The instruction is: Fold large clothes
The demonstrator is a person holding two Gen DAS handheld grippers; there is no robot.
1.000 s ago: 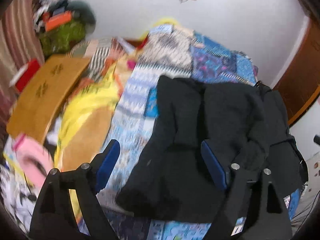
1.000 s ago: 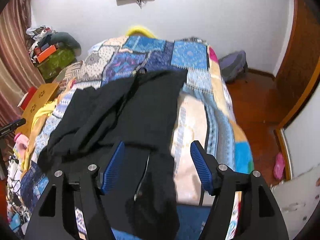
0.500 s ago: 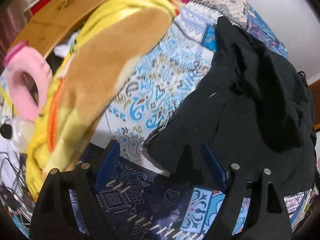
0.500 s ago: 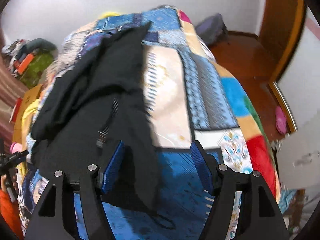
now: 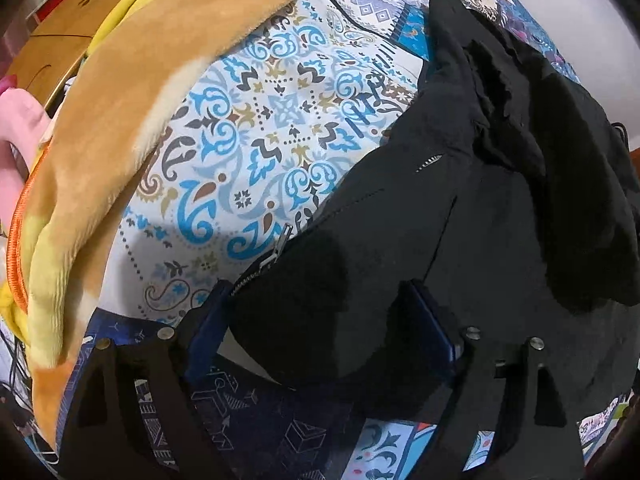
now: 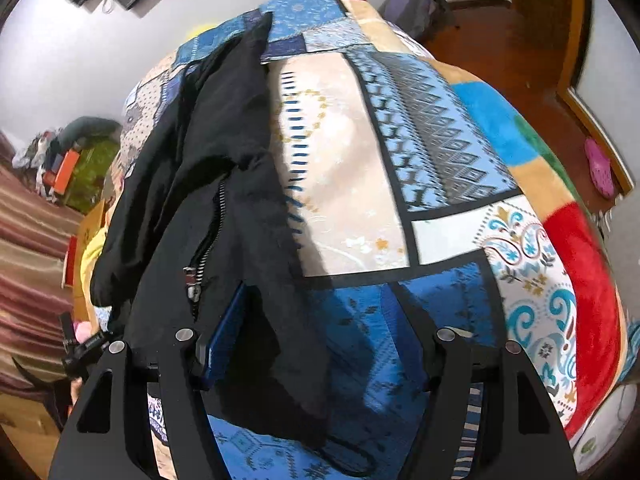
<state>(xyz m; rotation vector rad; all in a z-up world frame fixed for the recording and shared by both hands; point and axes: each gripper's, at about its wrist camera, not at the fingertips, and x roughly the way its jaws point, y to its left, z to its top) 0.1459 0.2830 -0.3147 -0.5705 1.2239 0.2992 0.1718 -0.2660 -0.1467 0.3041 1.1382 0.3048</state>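
Reach-in step: my left gripper [image 5: 320, 320] and right gripper [image 6: 316, 332], both open, straddle the hem corners of the black zip-up fabric jacket [image 5: 460, 200]; next, I'd pinch each corner

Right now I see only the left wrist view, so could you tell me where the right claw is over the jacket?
Observer: The right claw is open and straddles one edge of the jacket, with one finger over the cloth and the other over the blanket.
Operator: Thank you. Is the zipper nearby?
Observer: Yes, the zipper pull lies just beside the finger that is over the cloth.
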